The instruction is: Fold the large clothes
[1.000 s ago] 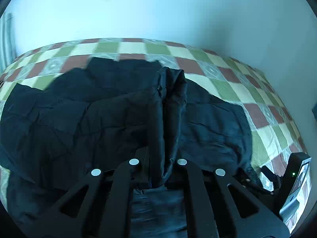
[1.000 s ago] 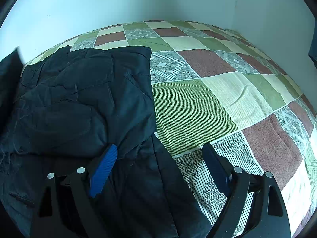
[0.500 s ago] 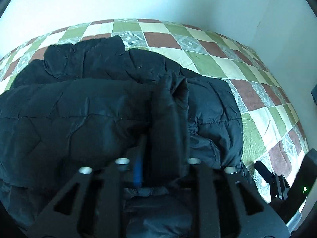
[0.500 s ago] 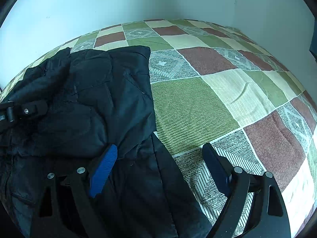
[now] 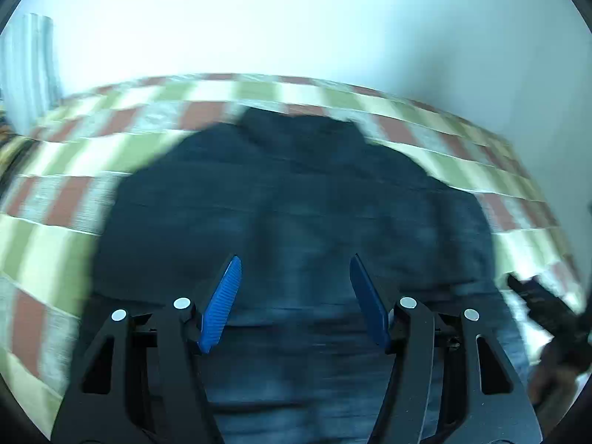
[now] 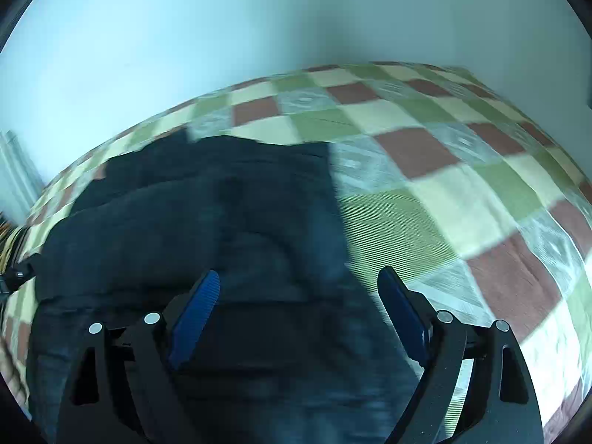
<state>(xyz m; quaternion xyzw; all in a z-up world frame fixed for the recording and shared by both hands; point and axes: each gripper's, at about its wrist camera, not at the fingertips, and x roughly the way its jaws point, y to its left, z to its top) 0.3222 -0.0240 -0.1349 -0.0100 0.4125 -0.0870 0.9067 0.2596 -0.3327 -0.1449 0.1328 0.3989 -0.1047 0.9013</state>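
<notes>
Left wrist view: the left gripper point(image 5: 295, 301) is seen with its jaws just opened and nothing between them, above the dark jacket point(image 5: 296, 199) spread on the checked bed point(image 5: 48, 229). The right gripper point(image 6: 298, 307) is held wide, empty, over the jacket's right edge. The fresh fold should be smoothed flat before a further grasp. Nothing is blocking; a curtain point(image 5: 26, 70) hangs well apart.

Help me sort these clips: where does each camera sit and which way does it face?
Left wrist: on the left gripper, facing down its open fingers at the dark jacket on the checked bedspread.
Right wrist: on the right gripper, open, over the jacket's right edge.
Both share jacket, bedspread and wall.
</notes>
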